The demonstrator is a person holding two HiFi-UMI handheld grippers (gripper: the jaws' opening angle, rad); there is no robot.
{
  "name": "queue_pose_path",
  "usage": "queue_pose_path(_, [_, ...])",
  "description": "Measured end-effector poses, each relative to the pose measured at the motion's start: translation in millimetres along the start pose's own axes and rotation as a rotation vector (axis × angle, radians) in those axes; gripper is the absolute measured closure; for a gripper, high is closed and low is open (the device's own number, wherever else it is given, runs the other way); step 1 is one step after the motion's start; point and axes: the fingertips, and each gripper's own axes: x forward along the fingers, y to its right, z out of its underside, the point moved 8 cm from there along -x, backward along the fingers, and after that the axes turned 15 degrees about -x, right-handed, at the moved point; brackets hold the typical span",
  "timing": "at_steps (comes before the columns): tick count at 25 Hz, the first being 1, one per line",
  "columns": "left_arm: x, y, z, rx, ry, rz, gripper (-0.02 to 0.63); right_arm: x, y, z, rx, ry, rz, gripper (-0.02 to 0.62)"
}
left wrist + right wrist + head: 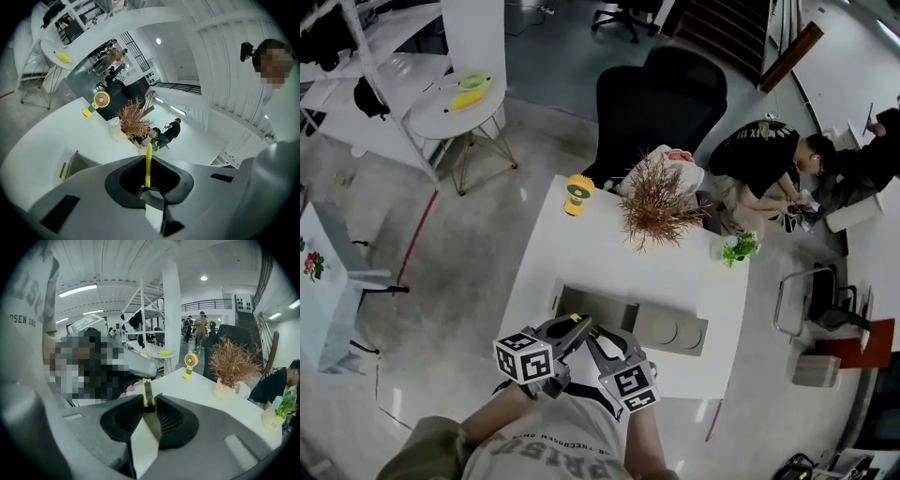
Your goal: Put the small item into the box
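Head view: the left gripper [578, 326] and the right gripper [598, 345] are held tip to tip at lower centre of the frame, over the near edge of the open grey box [602, 309] on the white table [609, 258]. From this view, what sits between the jaws cannot be made out. The left gripper view settles it for that side: the jaws are closed down narrow on a thin yellow strip [148, 161], seen edge-on at mid-frame, with one corner of the box at lower left. The right gripper view shows its jaws drawn in on a yellow-and-black piece [148, 397] at their tips; the box does not appear there. Whether strip and piece are one item cannot be confirmed. Neither lies inside the box. A yellow fan [577, 194] and a dried plant [656, 204] stand at the table's far edge in all three views. Only the head view shows the black chair [661, 94] behind.
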Motion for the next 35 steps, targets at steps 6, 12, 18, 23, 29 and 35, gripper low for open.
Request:
queue_pose_path(6, [13.3,-3.1,8.2,-0.007,0.015,-0.043,0.575,0.9,10.4,14.4,-0.035,-0.007,-0.111,0.534])
queue_pose_path(12, [29.1,2.9,11.8,0.135,-0.022,-0.120,0.561,0.0,28.4,27.5,-0.047,0.011,-0.200,0.535])
queue_pose_path(18, [35.2,-0.8,14.2,0.300,-0.082,-0.242,0.335,5.6,49.5,40.7,-0.086,-0.022,-0.239,0.535])
queue_pose_path(23, [30.4,-13.5,15.9,0.391,-0.116,-0.360,0.291,16.6,64.2,56.8,-0.128,-0.099,-0.285,0.535])
queue_pose_path(29, [27.2,-22.5,24.0,0.487,-0.197,-0.459,0.268,41.2,66.5,68.4,-0.196,-0.227,-0.358,0.535])
queue_pose_path(35, [29.6,-27.0,36.2,0.534,-0.256,-0.493,0.260,68.1,58.5,79.3,-0.281,-0.382,-0.442,0.535])
